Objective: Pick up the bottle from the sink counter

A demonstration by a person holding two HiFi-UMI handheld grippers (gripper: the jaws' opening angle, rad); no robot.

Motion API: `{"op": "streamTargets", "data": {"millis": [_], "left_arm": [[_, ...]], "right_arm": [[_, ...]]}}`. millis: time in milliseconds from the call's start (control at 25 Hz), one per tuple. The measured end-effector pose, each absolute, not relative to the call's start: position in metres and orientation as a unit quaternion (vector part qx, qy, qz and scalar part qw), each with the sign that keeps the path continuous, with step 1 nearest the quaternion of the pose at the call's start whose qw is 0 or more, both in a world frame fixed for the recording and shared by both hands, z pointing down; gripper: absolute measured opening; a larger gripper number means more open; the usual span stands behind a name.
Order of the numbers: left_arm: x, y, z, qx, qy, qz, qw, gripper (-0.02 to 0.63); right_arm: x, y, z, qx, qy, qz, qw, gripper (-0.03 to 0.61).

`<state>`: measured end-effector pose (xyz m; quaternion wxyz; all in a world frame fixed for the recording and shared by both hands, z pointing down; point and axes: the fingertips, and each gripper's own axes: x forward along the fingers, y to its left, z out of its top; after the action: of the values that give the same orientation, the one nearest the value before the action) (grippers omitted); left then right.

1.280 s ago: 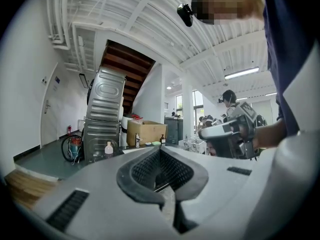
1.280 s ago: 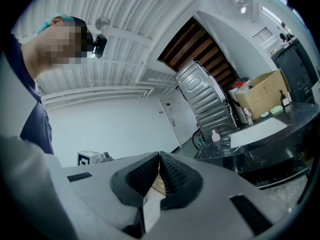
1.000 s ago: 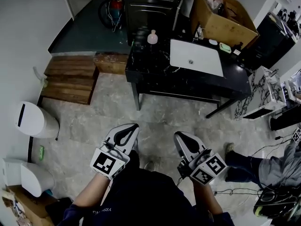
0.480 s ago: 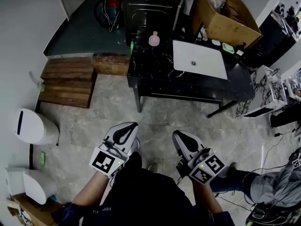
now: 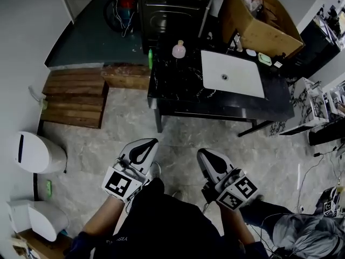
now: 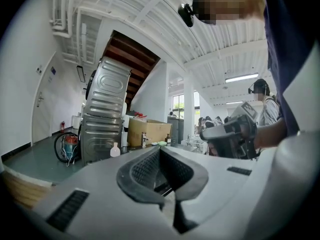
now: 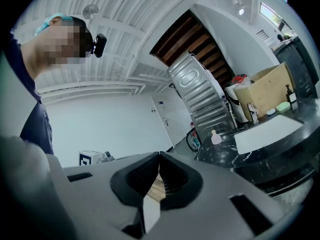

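Note:
A small pink bottle (image 5: pixel 179 50) with a pale cap stands on the far left part of the black marble sink counter (image 5: pixel 188 88), left of the white basin (image 5: pixel 232 73). It shows small in the left gripper view (image 6: pixel 115 151) and in the right gripper view (image 7: pixel 215 137). My left gripper (image 5: pixel 146 143) and right gripper (image 5: pixel 205 155) are held close to my body, well short of the counter. Both are shut with nothing in them; in each gripper view, left gripper (image 6: pixel 160 150) and right gripper (image 7: pixel 159 156), the pads meet.
A cardboard box (image 5: pixel 259 20) sits behind the counter at the right, a metal appliance (image 5: pixel 172 9) behind it at the left. Wooden steps (image 5: pixel 75 96) lie left of the counter. White bins (image 5: pixel 38 154) stand at the left wall. A person (image 5: pixel 302 236) crouches at the lower right.
The counter and bottle have shifted slightly right and down in the head view. The person at the right has slid lower in the frame. Both grippers stay shut in the same place.

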<state>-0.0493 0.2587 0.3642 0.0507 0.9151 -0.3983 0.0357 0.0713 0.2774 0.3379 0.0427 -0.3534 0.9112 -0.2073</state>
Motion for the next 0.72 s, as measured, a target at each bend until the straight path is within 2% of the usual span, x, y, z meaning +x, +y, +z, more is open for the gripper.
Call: {"op": "streamTargets", "data": {"millis": [720], "left_arm": [[-0.095, 0.179, 0.364, 0.926, -0.372, 0.037, 0.056, 0.008]], "right_arm": [[0.029, 0.205, 0.333, -0.384, 0.9, -0.202, 0.042, 0.025]]}}
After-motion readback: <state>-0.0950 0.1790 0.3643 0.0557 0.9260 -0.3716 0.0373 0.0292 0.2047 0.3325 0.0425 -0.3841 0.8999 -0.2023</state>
